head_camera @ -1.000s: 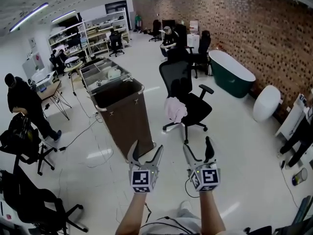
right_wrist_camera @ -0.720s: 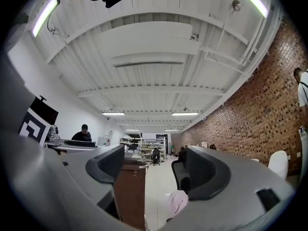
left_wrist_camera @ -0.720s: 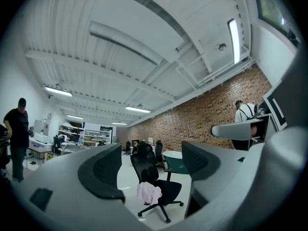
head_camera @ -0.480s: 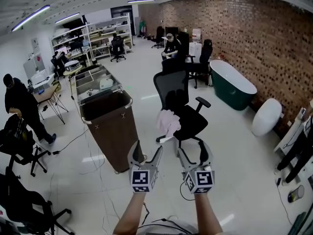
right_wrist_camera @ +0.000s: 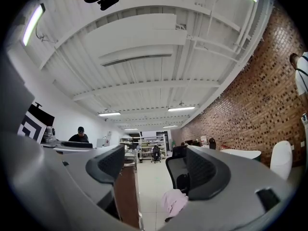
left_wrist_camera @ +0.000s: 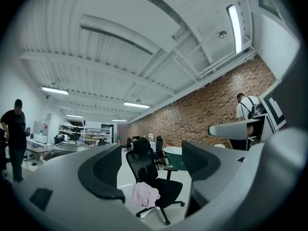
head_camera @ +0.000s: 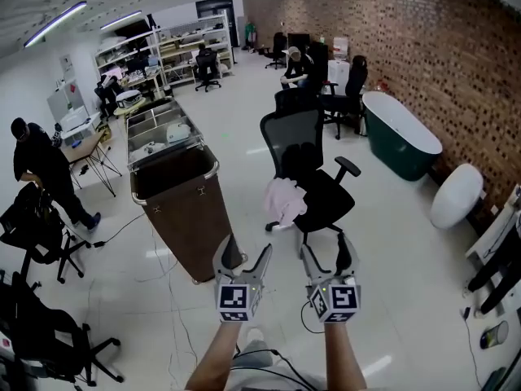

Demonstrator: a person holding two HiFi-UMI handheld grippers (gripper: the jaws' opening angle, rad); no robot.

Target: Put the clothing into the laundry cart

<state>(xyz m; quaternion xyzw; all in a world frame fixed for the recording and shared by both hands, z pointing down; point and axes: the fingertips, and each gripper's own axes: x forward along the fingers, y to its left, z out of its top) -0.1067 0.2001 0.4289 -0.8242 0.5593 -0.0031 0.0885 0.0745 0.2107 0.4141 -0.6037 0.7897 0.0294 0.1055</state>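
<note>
Pointing forward side by side on bare forearms, the left hand-held gripper and right hand-held gripper both have their jaws apart and empty. Ahead, pink clothing lies on an office chair, near the brown laundry cart.

no readable text, label or number anywhere

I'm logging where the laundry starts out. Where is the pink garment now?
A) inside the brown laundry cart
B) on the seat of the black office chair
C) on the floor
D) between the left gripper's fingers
B: the pink garment lies on the seat of the black office chair, apart from the laundry cart.
</note>
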